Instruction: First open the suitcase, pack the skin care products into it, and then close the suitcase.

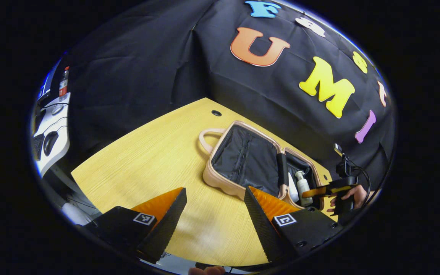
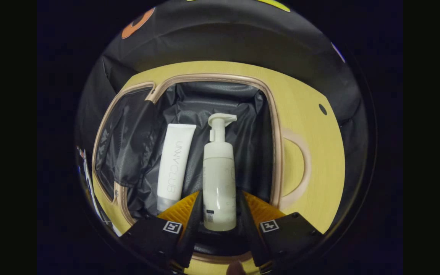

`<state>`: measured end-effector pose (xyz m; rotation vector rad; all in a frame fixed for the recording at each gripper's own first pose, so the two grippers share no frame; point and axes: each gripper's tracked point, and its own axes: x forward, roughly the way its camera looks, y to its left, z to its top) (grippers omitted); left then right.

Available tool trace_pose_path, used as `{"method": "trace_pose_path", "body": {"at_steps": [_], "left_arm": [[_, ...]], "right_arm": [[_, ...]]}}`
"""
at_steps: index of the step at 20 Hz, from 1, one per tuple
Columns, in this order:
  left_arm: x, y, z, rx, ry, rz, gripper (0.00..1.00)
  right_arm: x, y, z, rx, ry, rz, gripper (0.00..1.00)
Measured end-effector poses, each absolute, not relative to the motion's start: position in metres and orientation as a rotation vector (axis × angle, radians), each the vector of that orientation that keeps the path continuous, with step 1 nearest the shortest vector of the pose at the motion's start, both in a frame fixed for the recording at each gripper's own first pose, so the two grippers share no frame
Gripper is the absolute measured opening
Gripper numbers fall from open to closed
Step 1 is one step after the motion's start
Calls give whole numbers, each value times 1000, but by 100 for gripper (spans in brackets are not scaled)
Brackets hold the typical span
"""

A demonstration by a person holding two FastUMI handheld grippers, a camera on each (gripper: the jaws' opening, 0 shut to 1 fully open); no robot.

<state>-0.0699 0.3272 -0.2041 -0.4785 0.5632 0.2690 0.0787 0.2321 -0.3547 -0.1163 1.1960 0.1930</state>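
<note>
One open suitcase (image 2: 277, 152), one pump bottle (image 2: 220, 175), one tube (image 2: 174, 164), two grippers.

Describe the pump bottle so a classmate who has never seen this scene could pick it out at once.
Find the open suitcase on the yellow table. Two white items lie in its dark-lined half, side by side. The pump bottle is the one with a nozzle on top, between the right gripper fingers; its neighbour is a flat tube.
</note>
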Motion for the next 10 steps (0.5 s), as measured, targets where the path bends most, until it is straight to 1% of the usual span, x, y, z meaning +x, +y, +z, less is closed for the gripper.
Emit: {"method": "trace_pose_path", "body": {"at_steps": [1,2,4,5,7,10], "left_arm": [[-62,331,-204,-504,549,254,97],[-52,337,-205,-534,529,243,97],[-34,350,-206,-603,491,222,97],[-24,360,-208,-632,469,215,97],[-5,379,-214,-709,426,206,97],[24,397,-222,-911,360,168,96]], "right_arm": [[79,228,-342,-132,1162,198,63],[79,223,-327,-142,1123,209,66],[81,213,-297,-159,1029,227,69],[81,207,-281,-164,976,238,68],[75,200,-251,-160,890,287,70],[53,190,-228,-181,823,341,71]]}}
